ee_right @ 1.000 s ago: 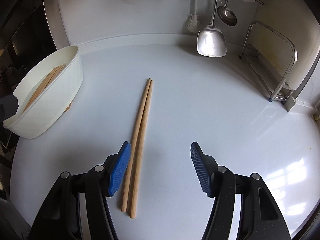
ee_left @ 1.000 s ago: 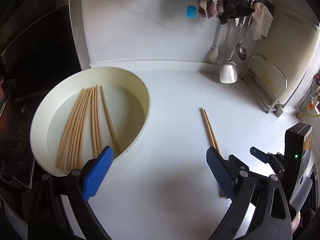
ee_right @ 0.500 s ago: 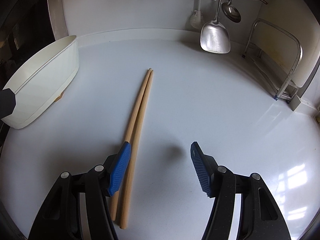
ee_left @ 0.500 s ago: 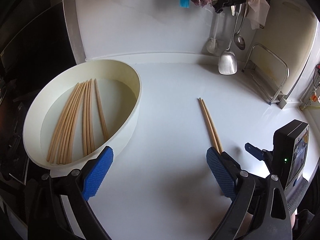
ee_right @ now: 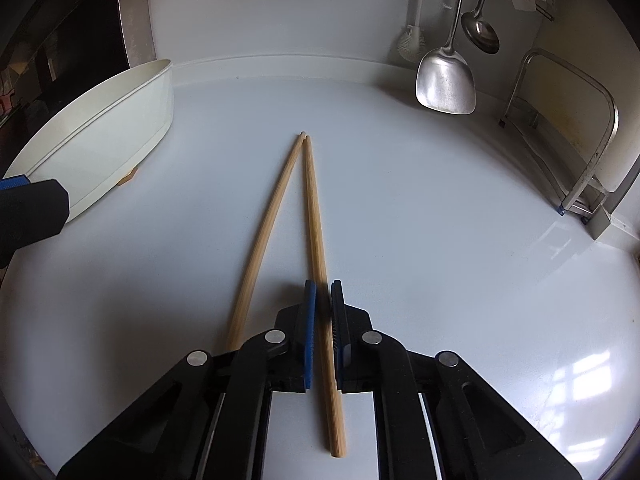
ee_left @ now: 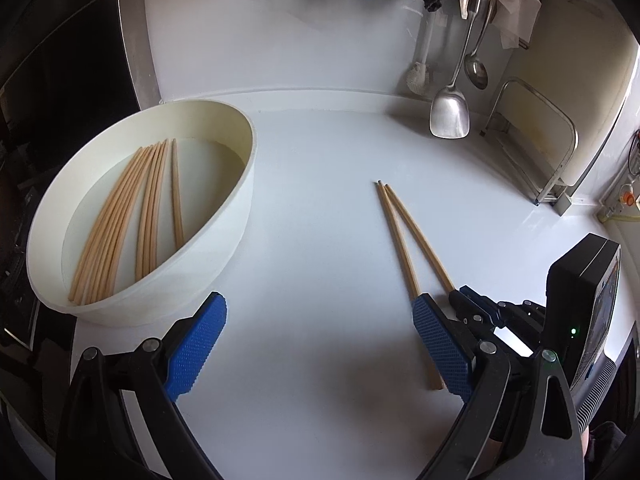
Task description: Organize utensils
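**Right gripper clamped on one chopstick, left gripper idling wide**

Right gripper [ee_right: 323, 292] is gripping the right chopstick [ee_right: 316, 216] of the loose pair, pads pressing on it near its thick end at lower centre of the right wrist view. The stick is running up-frame from the jaws; its butt end is sticking out below them. The left chopstick [ee_right: 264, 232] is lying free on the white countertop [ee_right: 440, 220], just outside the left pad. The two sticks are forming a narrow V, tips nearly touching at mid frame, thick ends splayed apart.

Left gripper [ee_left: 320, 344] is hovering with jaws spread wide, nothing between them, over bare counter at the bottom of the left wrist view. From there the right gripper is showing at lower right, closed on the chopstick.

White oval tub [ee_left: 236, 216] is sitting at left of the left wrist view, holding a bunch of chopsticks [ee_left: 132, 208] lying roughly parallel on its floor. In the right wrist view the tub is at upper left, well apart from the pair.

At upper right, a steel spatula [ee_right: 446, 76] and a ladle [ee_right: 480, 32] are hanging against the wall, a white brush [ee_left: 420, 72] beside them. A metal rack [ee_right: 580, 128] is standing at the right edge.
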`<state>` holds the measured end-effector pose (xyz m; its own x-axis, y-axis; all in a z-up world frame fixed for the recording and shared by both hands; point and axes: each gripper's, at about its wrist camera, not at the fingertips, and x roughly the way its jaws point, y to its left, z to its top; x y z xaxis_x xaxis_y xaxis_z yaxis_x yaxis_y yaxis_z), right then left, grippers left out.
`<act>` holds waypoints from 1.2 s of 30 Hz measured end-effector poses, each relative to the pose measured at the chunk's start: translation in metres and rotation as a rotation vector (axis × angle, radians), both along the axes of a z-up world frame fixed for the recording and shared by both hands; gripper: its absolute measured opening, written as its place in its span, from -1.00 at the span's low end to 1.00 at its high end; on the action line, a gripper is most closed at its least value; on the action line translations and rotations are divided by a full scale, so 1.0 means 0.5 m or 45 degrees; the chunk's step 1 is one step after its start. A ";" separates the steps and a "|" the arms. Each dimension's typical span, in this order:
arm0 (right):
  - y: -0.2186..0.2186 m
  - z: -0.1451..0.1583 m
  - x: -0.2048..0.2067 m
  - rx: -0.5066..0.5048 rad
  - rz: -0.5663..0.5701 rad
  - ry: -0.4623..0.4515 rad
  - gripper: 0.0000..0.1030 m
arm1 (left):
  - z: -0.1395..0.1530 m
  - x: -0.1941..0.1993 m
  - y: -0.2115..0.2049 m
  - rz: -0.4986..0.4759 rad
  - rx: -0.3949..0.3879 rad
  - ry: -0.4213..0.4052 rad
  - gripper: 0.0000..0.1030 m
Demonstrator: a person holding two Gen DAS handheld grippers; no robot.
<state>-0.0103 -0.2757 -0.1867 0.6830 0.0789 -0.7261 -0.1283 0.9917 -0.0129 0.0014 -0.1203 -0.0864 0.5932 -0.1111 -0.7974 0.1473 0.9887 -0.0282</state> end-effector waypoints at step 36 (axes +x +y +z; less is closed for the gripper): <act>-0.181 -0.010 0.017 0.057 -0.134 0.001 -0.40 | -0.150 0.090 -0.149 0.078 0.174 0.066 0.80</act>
